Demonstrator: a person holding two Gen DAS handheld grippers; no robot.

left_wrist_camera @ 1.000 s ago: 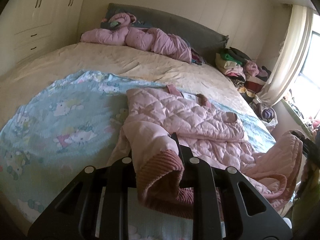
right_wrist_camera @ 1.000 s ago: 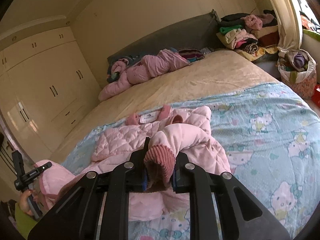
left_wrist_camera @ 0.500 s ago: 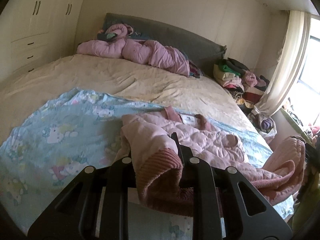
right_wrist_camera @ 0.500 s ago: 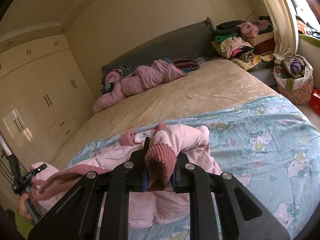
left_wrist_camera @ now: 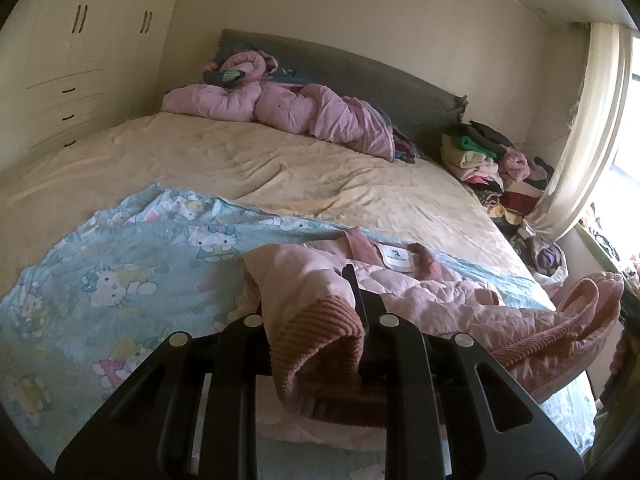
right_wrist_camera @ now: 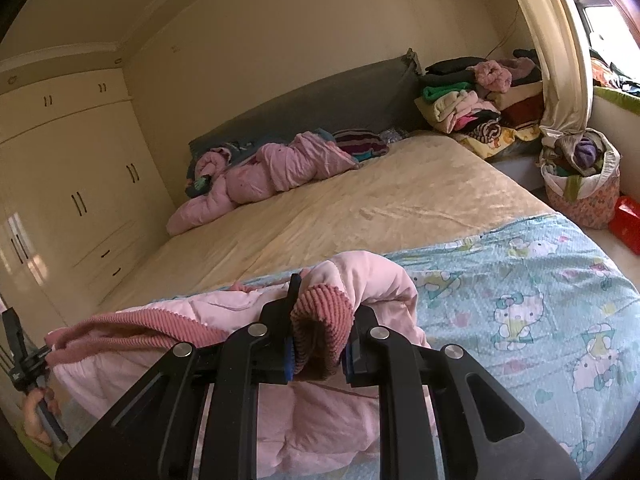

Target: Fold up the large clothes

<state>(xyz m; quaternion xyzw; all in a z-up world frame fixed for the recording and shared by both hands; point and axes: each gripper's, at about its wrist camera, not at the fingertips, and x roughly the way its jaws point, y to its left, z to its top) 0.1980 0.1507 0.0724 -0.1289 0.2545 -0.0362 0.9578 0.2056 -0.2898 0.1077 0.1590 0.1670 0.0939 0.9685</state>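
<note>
A pink quilted jacket (left_wrist_camera: 440,292) with ribbed dark-pink cuffs and hem lies on the blue cartoon-print blanket (left_wrist_camera: 132,264) at the foot of the bed. My left gripper (left_wrist_camera: 316,320) is shut on one ribbed sleeve cuff (left_wrist_camera: 320,332) and holds it lifted. My right gripper (right_wrist_camera: 320,336) is shut on the other ribbed cuff (right_wrist_camera: 322,320), with the sleeve (right_wrist_camera: 372,276) bunched behind it. The jacket body (right_wrist_camera: 208,320) hangs between the two grippers. The collar and white label (left_wrist_camera: 394,256) face up.
A crumpled pink duvet (left_wrist_camera: 280,108) lies by the grey headboard (left_wrist_camera: 360,80). A pile of folded clothes (right_wrist_camera: 472,100) and a full laundry basket (right_wrist_camera: 580,176) stand right of the bed. Cream wardrobes (right_wrist_camera: 60,184) line the left wall. The other gripper shows at the left edge of the right wrist view (right_wrist_camera: 24,360).
Both grippers have pulled back and up with the cuffs. The jacket has been dragged toward the foot of the bed and its lower half lifted off the blanket.
</note>
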